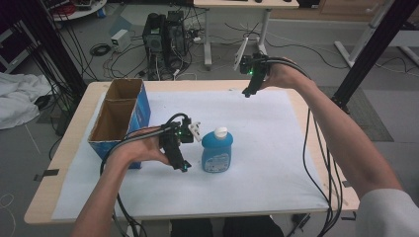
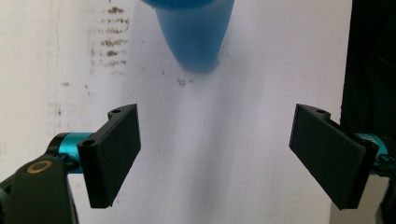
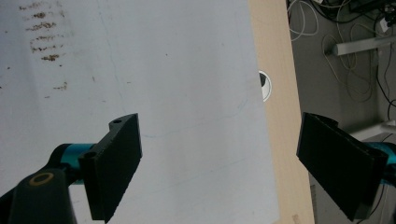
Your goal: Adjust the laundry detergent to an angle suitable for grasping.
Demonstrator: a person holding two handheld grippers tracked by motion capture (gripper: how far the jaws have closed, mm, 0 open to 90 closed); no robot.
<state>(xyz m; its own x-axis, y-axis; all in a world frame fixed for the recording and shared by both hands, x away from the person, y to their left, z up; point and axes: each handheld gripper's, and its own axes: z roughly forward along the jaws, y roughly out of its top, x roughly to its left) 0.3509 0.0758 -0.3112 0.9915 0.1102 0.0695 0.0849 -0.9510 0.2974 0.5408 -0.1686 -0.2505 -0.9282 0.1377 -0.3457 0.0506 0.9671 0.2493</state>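
Your left gripper [image 1: 179, 160] is hovering just beside the blue bottle [image 1: 216, 151], fingers [image 2: 114, 154] spread wide apart and holding nothing. The bottle is standing upright on the white sheet [image 1: 267, 148] covering the surface [image 1: 64, 148], near the open cardboard box [image 1: 118, 116]. Your right gripper [image 1: 248, 90] is hanging over the far edge of the sheet, well apart from the bottle, fingers [image 3: 116, 163] also spread wide.

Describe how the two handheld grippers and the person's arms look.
Both the left gripper and the right gripper are black, with flat rectangular black fingers on teal mounts, a brass-ringed pivot, small green lights and black cables trailing back. The forearms are bare; a white sleeve covers the right upper arm.
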